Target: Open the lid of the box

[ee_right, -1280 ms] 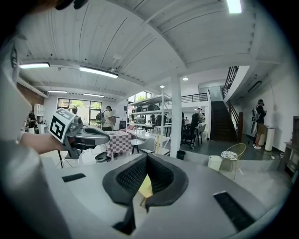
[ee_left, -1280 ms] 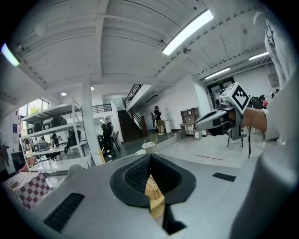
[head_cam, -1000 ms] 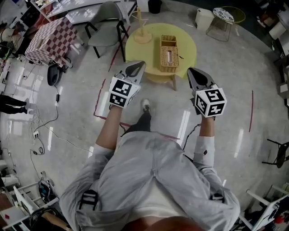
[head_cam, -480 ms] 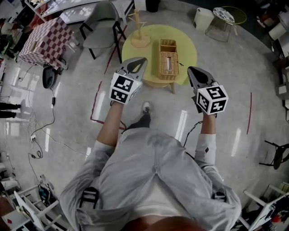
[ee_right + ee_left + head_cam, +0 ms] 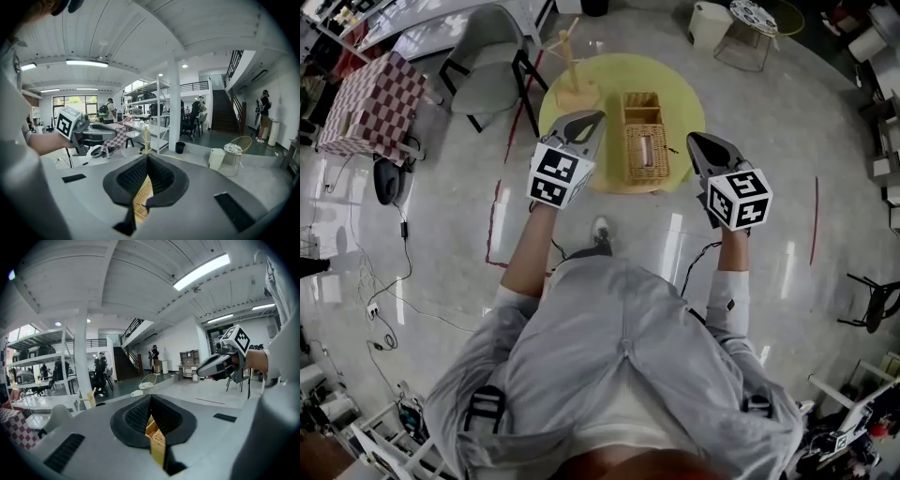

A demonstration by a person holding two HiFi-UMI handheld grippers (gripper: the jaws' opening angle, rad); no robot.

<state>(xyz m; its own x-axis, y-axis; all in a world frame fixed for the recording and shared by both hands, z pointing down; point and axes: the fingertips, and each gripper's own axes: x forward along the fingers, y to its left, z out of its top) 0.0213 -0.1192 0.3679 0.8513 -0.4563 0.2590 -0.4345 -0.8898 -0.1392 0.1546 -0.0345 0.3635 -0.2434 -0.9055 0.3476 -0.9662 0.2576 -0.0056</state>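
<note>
Approach step, no contact yet. The box (image 5: 644, 141) sits mid-way on the round yellow surface (image 5: 609, 70), long axis near-to-far. Its far part looks like an open compartment. The near part carries the woven lid (image 5: 635, 162), which has a slot (image 5: 647, 147) in it.

The left hand-held gripper (image 5: 590, 118) reads over the surface's left side and the right hand-held gripper (image 5: 695, 142) at its right edge. The box is between them, apart from both. Both sets of jaws are together and empty. Each gripper view shows only wicker through the gap under the tips.

How I'd run it:
- One gripper on the lid, the other pinning the body. Wicker is probably light and would slide or come up with the lid.
- Can't tell from here whether the lid is hinged or lifts off. Check its edges before committing.
- Either part the jaws ahead of the lid edge and pinch it, or hook a closed tip into the slot and lift.
- Lift slowly, in a short arc.
- The wooden stand (image 5: 572, 70) is far left on the surface, apart from the box but near the left gripper's line. Keep clear of it.
</note>
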